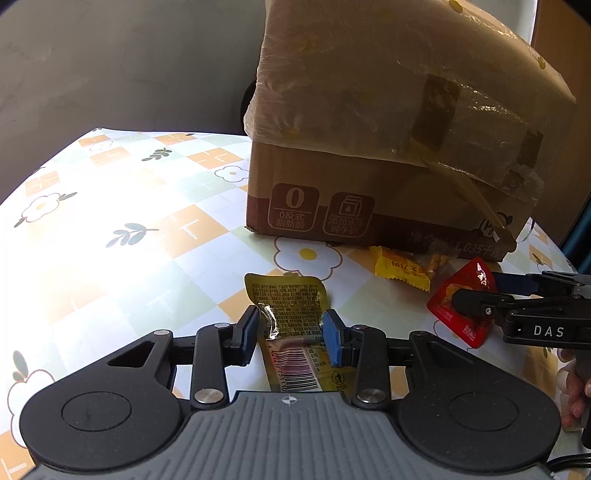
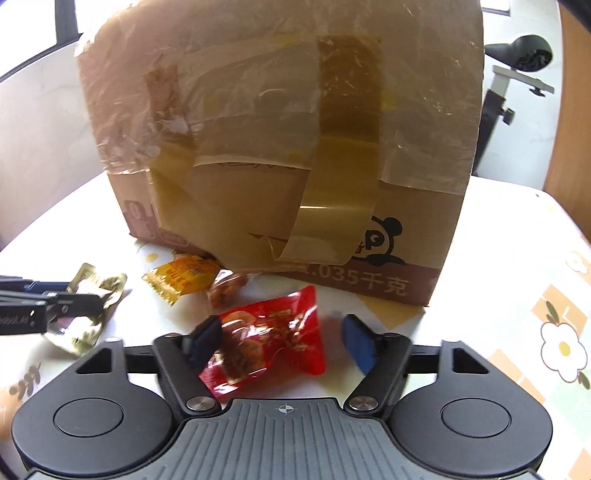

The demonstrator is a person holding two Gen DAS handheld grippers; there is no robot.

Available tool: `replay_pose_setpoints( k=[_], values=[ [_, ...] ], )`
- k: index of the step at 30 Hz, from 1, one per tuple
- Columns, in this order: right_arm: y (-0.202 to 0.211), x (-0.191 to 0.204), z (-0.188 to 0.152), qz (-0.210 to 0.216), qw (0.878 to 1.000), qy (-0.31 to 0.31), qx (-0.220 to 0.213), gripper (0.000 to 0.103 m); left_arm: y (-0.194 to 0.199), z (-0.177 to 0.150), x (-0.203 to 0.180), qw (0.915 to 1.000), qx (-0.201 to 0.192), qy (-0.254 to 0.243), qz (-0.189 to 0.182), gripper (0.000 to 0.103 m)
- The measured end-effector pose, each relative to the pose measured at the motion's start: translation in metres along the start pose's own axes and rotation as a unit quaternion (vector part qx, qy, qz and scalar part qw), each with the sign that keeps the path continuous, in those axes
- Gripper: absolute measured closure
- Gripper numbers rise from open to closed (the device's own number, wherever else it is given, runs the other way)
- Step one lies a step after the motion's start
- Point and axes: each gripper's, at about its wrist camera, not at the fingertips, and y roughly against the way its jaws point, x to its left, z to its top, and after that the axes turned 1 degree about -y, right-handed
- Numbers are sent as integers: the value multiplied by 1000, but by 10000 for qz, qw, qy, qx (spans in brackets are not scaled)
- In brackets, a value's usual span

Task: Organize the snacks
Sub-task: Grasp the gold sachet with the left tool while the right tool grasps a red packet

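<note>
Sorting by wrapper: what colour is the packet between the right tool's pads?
Red packet, glossy with a printed food picture; clearest in the right wrist view.

1. You are in a home, by the look of it: your bench wears a household cloth printed with orange checks, white flowers and green leaves.
2. A reused cardboard carton, patched with wrinkled tape and printed with a panda and milk icons, stands on it.
3. Small wrapped snacks lie loose in front of the carton.
4. Behind it you see a plain pale wall, a bright window and a wooden panel.
</note>
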Motion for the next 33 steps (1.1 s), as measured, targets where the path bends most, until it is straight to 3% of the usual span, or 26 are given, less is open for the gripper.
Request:
replay_pose_setpoints(
  k=[2,10,15,25,27,29,33],
  values=[
    [2,1,-1,19,10000,17,-12,49,0,0,0,10000,-22,-8,-13,64],
    [7,5,-7,-31,9999,96,-126,51,-3,-3,2,9999,-88,-20,-54,64],
    [16,2,-8,2,9998,25,-195,60,-2,-5,-1,9999,-128,-51,-22,64],
    [25,-2,-10,135,9993,-55,-336,66,-1,-5,-1,9999,-136,-63,-39,63],
    [27,-3,-10,174,9990,-114,-386,80,-1,-5,0,9999,-124,-73,-65,64],
    [30,-5,-11,169,9991,-162,-340,80,-1,-4,0,9999,-107,-97,-85,64],
    [36,-8,-13,194,9990,-250,-302,80,0,-2,7,9997,-75,155,-173,74]
  ],
)
